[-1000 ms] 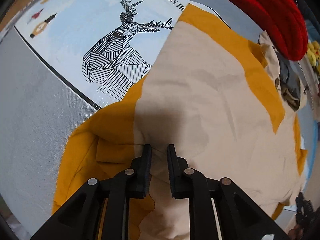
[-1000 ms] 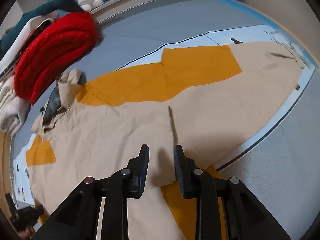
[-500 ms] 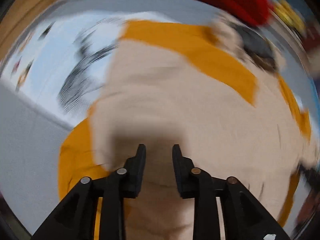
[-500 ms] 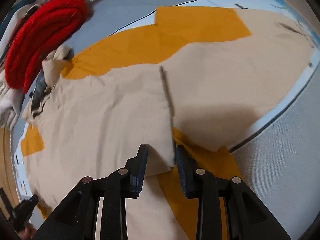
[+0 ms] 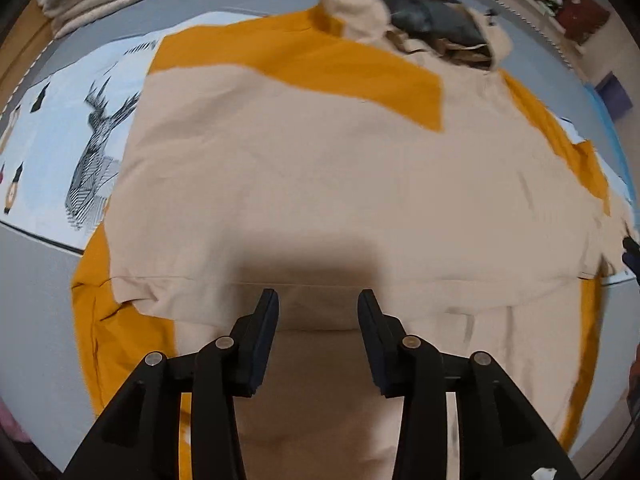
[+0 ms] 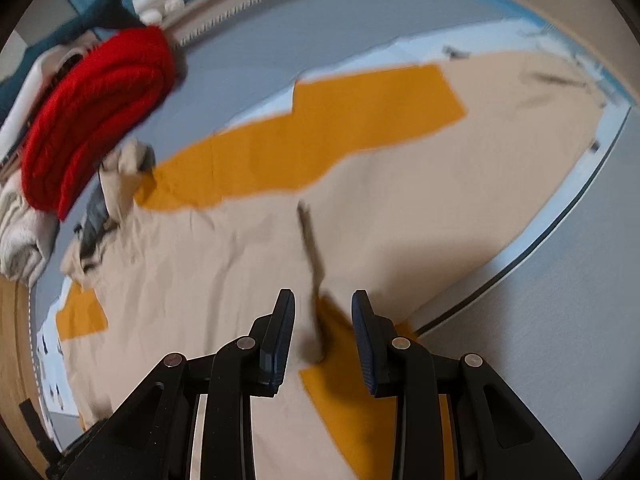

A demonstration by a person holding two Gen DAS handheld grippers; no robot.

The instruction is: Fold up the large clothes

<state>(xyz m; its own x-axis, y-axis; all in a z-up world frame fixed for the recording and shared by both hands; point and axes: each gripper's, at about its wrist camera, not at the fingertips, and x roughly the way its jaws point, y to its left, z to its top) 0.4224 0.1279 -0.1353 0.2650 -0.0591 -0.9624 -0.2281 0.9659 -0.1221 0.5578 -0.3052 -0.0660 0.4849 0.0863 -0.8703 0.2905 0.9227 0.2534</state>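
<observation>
On the grey mat: the large beige-and-mustard cloth garment lay spread flat across the pale blue deer-print sheet, sleeves already turned in over the body.
Long axis: it ran from the near hem, under both claws, away to the far hooded collar beside the red knitted bundle.
Left claw: the left gripper hung just over the near hem, jaws widening, with nothing pinched between them, only beige cloth lying below the gap.
Right claw: the right gripper stood part spread over a raised beige edge; the pads looked clear of it, though blur made contact hard to call.
Which way the cloth lay: nearly all of it stretched ahead of both claws, toward the far side; only a strip of hem sat nearer than the fingertips.
Which hand is nearer: judging by these views, both sat at the near hem, the left toward its middle and the right by a mustard corner.
Next call: probably a grab on the near hem and a carry toward the far collar.
</observation>
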